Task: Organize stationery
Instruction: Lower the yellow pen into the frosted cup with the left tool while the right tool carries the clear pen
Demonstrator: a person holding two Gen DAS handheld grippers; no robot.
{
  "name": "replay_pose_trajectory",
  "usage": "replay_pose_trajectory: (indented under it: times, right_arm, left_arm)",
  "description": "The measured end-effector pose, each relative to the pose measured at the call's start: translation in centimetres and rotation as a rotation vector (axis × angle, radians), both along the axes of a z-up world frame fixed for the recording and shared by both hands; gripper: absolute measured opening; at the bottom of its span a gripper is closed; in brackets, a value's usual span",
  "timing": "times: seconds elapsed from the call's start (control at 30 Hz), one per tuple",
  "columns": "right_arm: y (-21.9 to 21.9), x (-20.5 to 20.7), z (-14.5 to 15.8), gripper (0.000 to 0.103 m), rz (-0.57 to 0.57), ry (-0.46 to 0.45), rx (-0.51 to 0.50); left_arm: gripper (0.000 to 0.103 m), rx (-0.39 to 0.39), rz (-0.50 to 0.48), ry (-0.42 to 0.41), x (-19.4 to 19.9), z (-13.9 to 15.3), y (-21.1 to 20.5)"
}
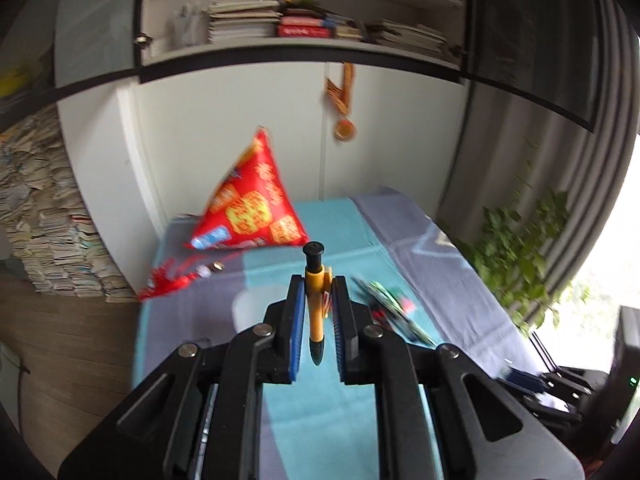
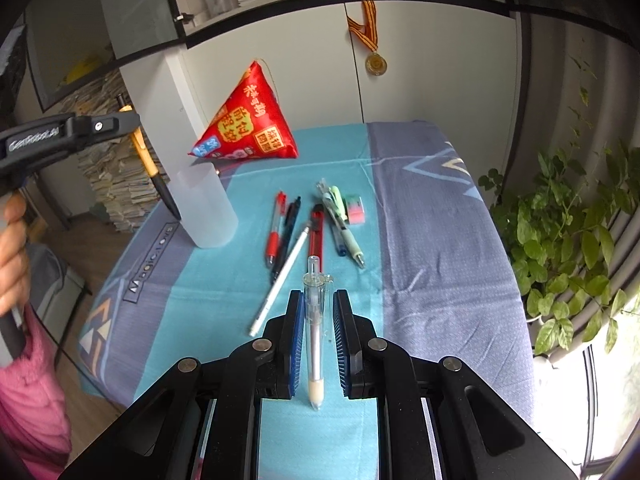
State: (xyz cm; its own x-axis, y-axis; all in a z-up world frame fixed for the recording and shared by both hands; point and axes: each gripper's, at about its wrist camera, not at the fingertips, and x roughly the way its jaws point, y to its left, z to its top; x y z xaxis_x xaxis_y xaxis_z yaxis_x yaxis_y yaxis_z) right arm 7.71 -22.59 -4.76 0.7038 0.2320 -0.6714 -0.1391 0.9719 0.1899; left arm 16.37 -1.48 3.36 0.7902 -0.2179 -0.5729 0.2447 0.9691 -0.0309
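**Two pens in hand, one cup waiting**

Nearest in the right wrist view, the right gripper [image 2: 316, 320] has its blue pads closed on a clear pen [image 2: 314, 320]. The pen lies along the fingers, its pale grip end toward the camera and its clicker end pointing away. Held lengthwise like this, it could be tipped nose-down into a container without regripping, which is probably why it was taken this way.

Just beyond the fingertips, loose stationery lies on the blue cloth [image 2: 432, 240]: a white pen [image 2: 280, 280] lying diagonally, a red pen [image 2: 274, 232] and a black pen [image 2: 286, 236] side by side, a red utility knife [image 2: 317, 232] to their right, then a small cluster of green-and-white pens [image 2: 340, 220] with a pink-and-green eraser [image 2: 355, 209] at its far right. All lie flat and unsorted, so most of the job appears to remain.

Further off on the left stands a translucent cup [image 2: 208, 204], upright and seemingly empty, the likely destination. Above and left of it, the left gripper [image 2: 130, 122] grips a yellow pen [image 2: 146, 160] that slants with its black tip down toward the cup's left side, apparently lining up a drop. A hand [image 2: 14, 252] holds the handle at the left edge.

In the left wrist view, the left gripper's pads are clamped on the same yellow pen, clicker end away from the camera.

Farthest, a red pyramid-shaped pouch [image 2: 248, 120] sits against the white cabinet [image 2: 312, 60], clear of the work.
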Motion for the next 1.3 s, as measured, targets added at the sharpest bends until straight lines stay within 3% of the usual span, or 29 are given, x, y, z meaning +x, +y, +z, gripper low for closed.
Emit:
replay_pose_trajectory:
  times: [0.17,0.37,0.73,0.97,1.23,1.3]
  right_arm:
    - [0.8,1.1,1.4,0.015,0.005,-0.034,0.006]
    - [2.8,2.9,3.8,0.015,0.031,-0.090,-0.011]
    - [6.3,5.0,8.2,0.015,0.093,-0.199,-0.003]
    - [9.4,7.5,10.5,0.015,0.160,-0.237,0.006]
    - [11.8,9.6,10.7,0.015,0.198,-0.236,0.019]
    - [12.1,10.0,10.5,0.015,0.200,-0.235,0.019]
  left_arm:
    - [0.011,-0.018,0.083,0.010,2.7,-0.6,2.6]
    - [0.011,-0.033,0.109,0.030,4.9,-1.5,3.9]
    - [0.012,-0.007,0.066,0.121,5.7,-5.9,4.0]
    - [0.012,-0.022,0.038,0.148,5.2,-6.9,4.3]
    - [0.012,-0.042,0.011,0.160,4.9,-7.3,4.7]
    - [0.017,-0.061,-0.009,0.171,4.7,-7.4,5.0]
